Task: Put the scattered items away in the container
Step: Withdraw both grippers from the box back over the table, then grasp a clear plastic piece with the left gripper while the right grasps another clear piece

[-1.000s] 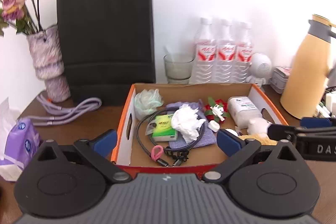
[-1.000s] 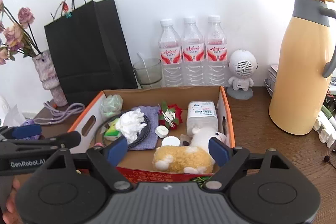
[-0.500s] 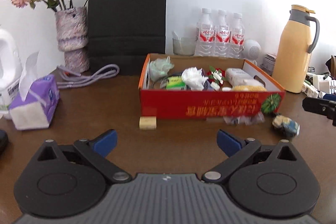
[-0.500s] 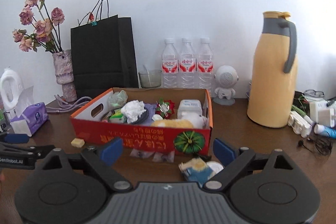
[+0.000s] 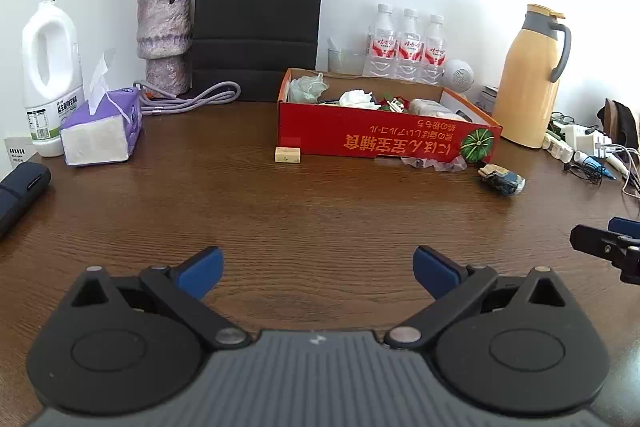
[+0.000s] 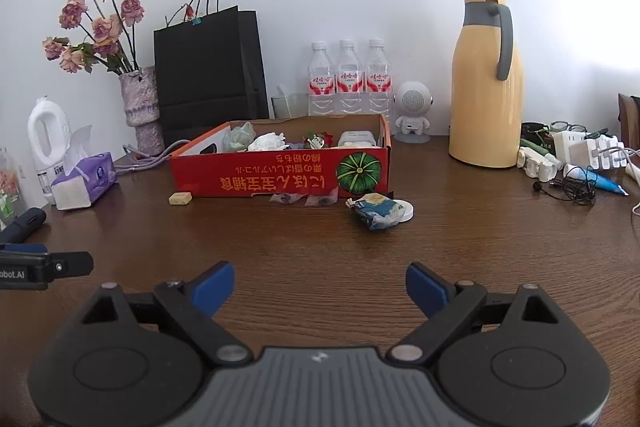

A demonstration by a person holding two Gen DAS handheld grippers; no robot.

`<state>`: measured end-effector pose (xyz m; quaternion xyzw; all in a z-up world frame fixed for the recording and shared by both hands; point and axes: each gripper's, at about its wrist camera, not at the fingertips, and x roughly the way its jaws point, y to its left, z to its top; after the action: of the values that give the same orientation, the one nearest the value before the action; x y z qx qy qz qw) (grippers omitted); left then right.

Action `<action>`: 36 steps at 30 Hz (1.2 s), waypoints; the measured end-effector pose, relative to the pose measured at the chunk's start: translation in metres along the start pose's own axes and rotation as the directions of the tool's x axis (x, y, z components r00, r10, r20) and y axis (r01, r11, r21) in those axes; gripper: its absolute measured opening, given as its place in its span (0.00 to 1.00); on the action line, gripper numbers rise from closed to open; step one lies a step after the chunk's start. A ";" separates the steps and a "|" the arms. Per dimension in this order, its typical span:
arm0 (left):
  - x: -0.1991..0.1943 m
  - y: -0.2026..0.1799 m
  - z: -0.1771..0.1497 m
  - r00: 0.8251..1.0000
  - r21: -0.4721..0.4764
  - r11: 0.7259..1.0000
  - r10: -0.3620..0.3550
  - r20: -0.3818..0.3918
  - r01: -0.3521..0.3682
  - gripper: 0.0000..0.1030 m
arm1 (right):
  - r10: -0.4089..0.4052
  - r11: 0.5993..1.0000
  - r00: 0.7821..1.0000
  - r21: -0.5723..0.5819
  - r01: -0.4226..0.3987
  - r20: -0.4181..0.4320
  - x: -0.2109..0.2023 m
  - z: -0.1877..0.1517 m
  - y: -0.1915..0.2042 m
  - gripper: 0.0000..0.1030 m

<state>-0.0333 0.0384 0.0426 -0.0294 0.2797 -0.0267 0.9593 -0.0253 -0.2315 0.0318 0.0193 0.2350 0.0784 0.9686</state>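
**Inspector:** What has changed?

**Me:** I have pulled both tools back from over the red box (image 6: 280,179). My left gripper (image 5: 318,273) and right gripper (image 6: 320,285) stand apart, empty. An eraser (image 6: 180,198), clear packets (image 6: 304,198) and a blue packet (image 6: 378,211) remain on the table (image 6: 320,239), just beside the box.

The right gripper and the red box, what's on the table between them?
Mostly bare table. Close to the red box lie clear wrappers and a blue packet; right gripper open. Right wrist view.
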 end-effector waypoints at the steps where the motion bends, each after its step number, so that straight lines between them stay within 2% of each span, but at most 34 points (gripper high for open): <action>1: -0.004 -0.002 -0.001 1.000 0.002 1.000 -0.007 0.007 0.007 1.00 | 0.000 1.000 1.000 -0.003 0.000 0.004 -0.005 -0.001 0.001 0.90; 7: -0.019 -0.005 -0.008 1.000 0.008 1.000 -0.011 0.012 0.010 1.00 | -0.001 1.000 1.000 0.011 0.001 0.014 -0.024 -0.006 0.004 0.90; 11: -0.018 -0.004 -0.005 1.000 0.017 1.000 -0.020 0.022 0.020 1.00 | 0.005 1.000 1.000 0.018 -0.006 0.018 -0.020 -0.002 0.004 0.90; 16: 0.007 -0.009 0.018 0.995 0.031 0.996 -0.090 0.044 0.088 1.00 | 0.026 1.000 0.999 -0.016 -0.027 -0.018 0.015 0.019 0.009 0.90; 20: 0.049 -0.017 0.044 0.992 0.063 0.991 -0.120 0.044 0.118 0.99 | 0.045 0.996 0.996 -0.067 -0.050 -0.077 0.071 0.044 0.010 0.84; 23: 0.093 -0.024 0.063 0.989 0.059 0.987 -0.146 -0.011 0.147 0.97 | 0.064 0.995 0.990 -0.068 -0.073 -0.124 0.122 0.061 0.009 0.73; 24: 0.110 -0.030 0.070 0.989 0.067 0.987 -0.144 -0.041 0.147 0.92 | 0.067 0.995 0.989 -0.065 -0.076 -0.135 0.139 0.067 0.008 0.67; 26: 0.137 -0.038 0.080 0.985 0.103 0.981 -0.162 -0.059 0.167 0.88 | 0.063 0.995 0.986 -0.072 -0.075 -0.154 0.169 0.075 0.007 0.64; 28: 0.159 -0.039 0.088 0.989 0.101 0.985 -0.134 -0.068 0.141 0.85 | 0.030 0.995 0.982 -0.091 -0.047 -0.188 0.197 0.081 0.005 0.59; 30: 0.172 -0.033 0.094 0.988 0.071 0.987 -0.137 -0.078 0.142 0.84 | -0.001 0.994 0.977 -0.103 -0.022 -0.214 0.216 0.082 0.002 0.47; 33: 0.186 -0.026 0.099 0.987 0.035 0.990 -0.135 -0.091 0.139 0.84 | 0.002 0.993 0.973 -0.116 -0.030 -0.232 0.234 0.082 -0.001 0.38; 36: 0.196 -0.029 0.097 0.985 0.044 0.989 -0.135 -0.106 0.140 0.84 | 0.014 0.992 0.967 -0.115 -0.044 -0.255 0.244 0.080 -0.002 0.33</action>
<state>0.1835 0.0002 0.0215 -0.0227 0.3253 -0.1013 0.9399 0.2261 -0.1939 -0.0074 -0.0454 0.3514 0.1084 0.9288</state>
